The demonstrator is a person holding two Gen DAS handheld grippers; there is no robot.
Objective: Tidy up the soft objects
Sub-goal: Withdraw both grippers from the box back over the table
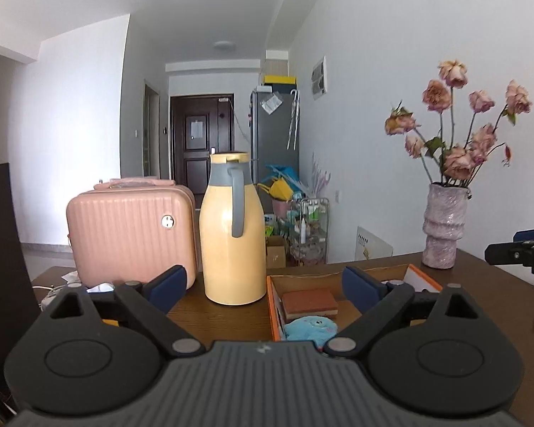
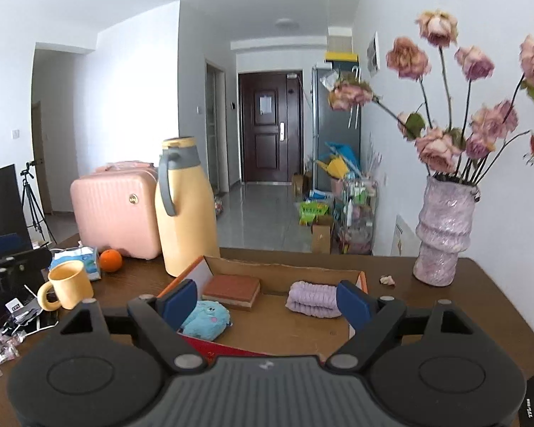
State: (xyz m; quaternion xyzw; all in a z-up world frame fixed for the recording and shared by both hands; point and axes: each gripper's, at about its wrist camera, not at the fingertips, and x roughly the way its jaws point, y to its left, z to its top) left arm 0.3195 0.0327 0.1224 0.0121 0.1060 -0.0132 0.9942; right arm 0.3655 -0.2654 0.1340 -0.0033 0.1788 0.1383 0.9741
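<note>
Both grippers, left gripper [image 1: 263, 290] and right gripper [image 2: 267, 302], empty with fingers spread wide. Cardboard box [image 2: 284, 273] on bench [image 2: 487, 306] holds blue plush [image 2: 204, 320], sponge [image 2: 231, 290], purple cloth [image 2: 311, 299].

left gripper [image 1: 263, 286]: black body | blue pads (silver pivot screws) | right gripper [image 2: 267, 300]: same

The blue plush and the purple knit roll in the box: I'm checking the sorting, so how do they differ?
The blue plush toy is bright blue with a printed face and pink spot; the purple knit roll is plain lilac and ribbed. The blue plush toy lies at the box's near left, in front of the brick-coloured sponge; the purple knit roll sits further right. Both lie loose inside the cardboard box, held by neither gripper.
</note>
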